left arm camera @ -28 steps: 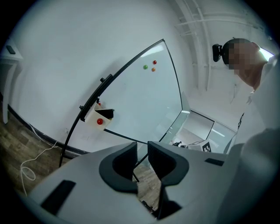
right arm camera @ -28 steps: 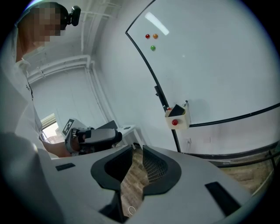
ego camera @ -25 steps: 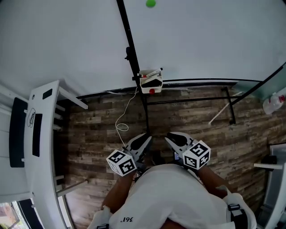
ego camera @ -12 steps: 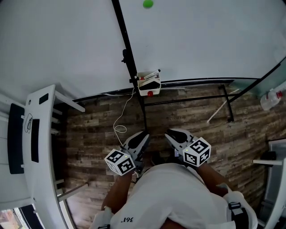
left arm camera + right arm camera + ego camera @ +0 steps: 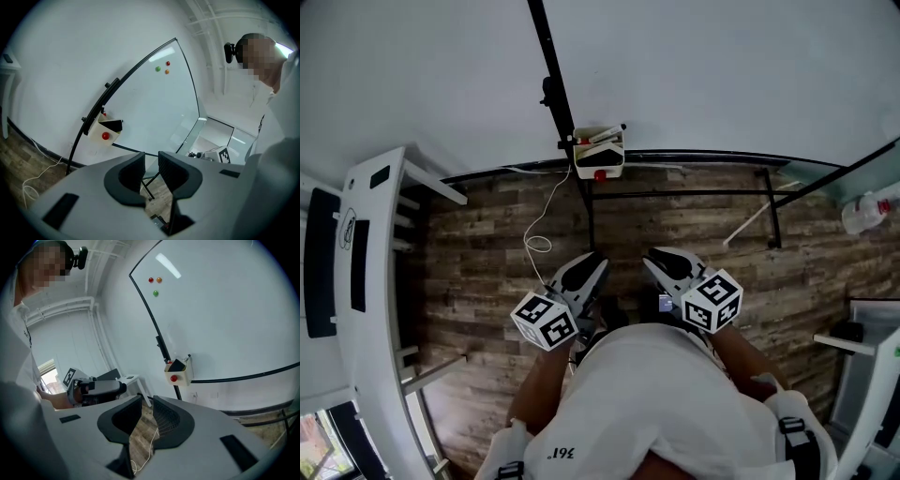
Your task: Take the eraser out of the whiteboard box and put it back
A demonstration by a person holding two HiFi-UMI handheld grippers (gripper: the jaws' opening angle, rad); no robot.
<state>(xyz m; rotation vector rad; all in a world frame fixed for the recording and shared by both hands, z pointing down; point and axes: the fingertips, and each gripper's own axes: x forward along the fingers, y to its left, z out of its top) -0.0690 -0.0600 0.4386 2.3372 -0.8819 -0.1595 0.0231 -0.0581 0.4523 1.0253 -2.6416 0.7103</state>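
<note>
far ahead, on the whiteboard's black frame: whiteboard box, dark eraser apparently still seated inside, next to the markers. near the body, well short of the box: left gripper and right gripper, jaws of each a narrow gap apart, gripping nothing. nothing done yet, by the look of it; reaching, lifting out and putting back all left.

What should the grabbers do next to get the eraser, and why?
Probably move the right gripper forward toward the whiteboard box. It and the left gripper are empty, jaws apart, close to the person's body, while the box holding the dark eraser hangs well ahead on the board's frame.
</note>
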